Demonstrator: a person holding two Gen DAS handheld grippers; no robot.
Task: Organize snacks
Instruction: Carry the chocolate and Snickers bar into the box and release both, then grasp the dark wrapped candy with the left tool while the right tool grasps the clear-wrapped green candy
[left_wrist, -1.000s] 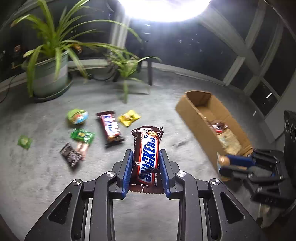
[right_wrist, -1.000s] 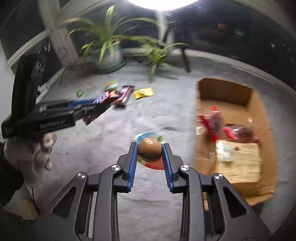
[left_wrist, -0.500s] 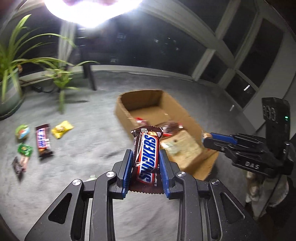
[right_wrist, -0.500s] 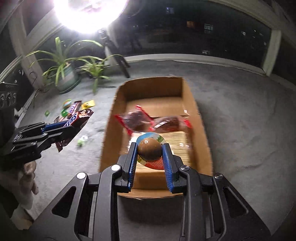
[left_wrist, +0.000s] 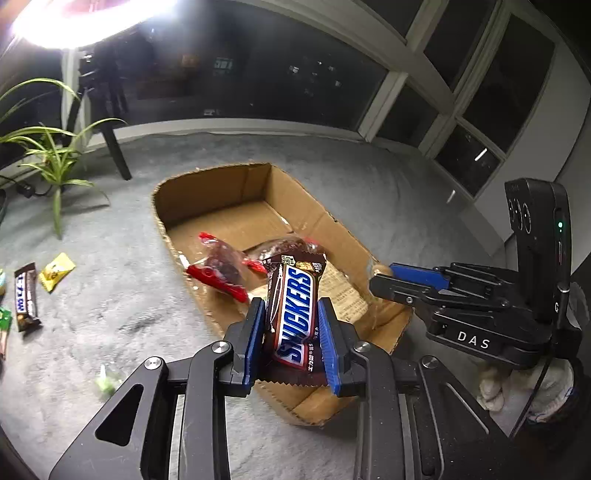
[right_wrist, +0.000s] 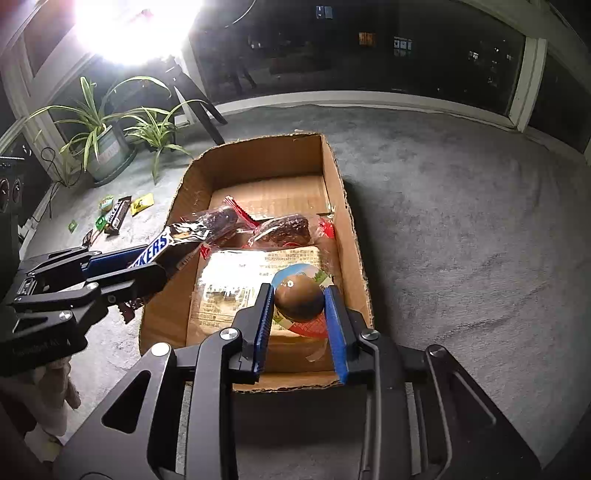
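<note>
My left gripper (left_wrist: 291, 314) is shut on a Snickers bar (left_wrist: 295, 306) and holds it above the near left wall of an open cardboard box (left_wrist: 221, 184). My right gripper (right_wrist: 299, 295) is shut on a brown chocolate egg snack (right_wrist: 299, 297) in a colourful wrapper, above the box's near end (right_wrist: 258, 155). The box holds two red-wrapped dark snacks (right_wrist: 284, 227) and a flat clear packet (right_wrist: 229, 280). The left gripper with the Snickers bar (right_wrist: 155, 247) also shows in the right wrist view, the right gripper (left_wrist: 384, 280) in the left wrist view.
Several loose snacks lie on the grey carpet left of the box: a dark bar (left_wrist: 24, 295), a yellow packet (left_wrist: 57, 271), small green ones (right_wrist: 107, 201). Potted plants (right_wrist: 99, 147) and a light stand's legs (left_wrist: 114, 147) stand by the windows at the back.
Both grippers have moved over the cardboard box, each holding its snack. The loose snacks on the carpet have slid to the left of both views.
</note>
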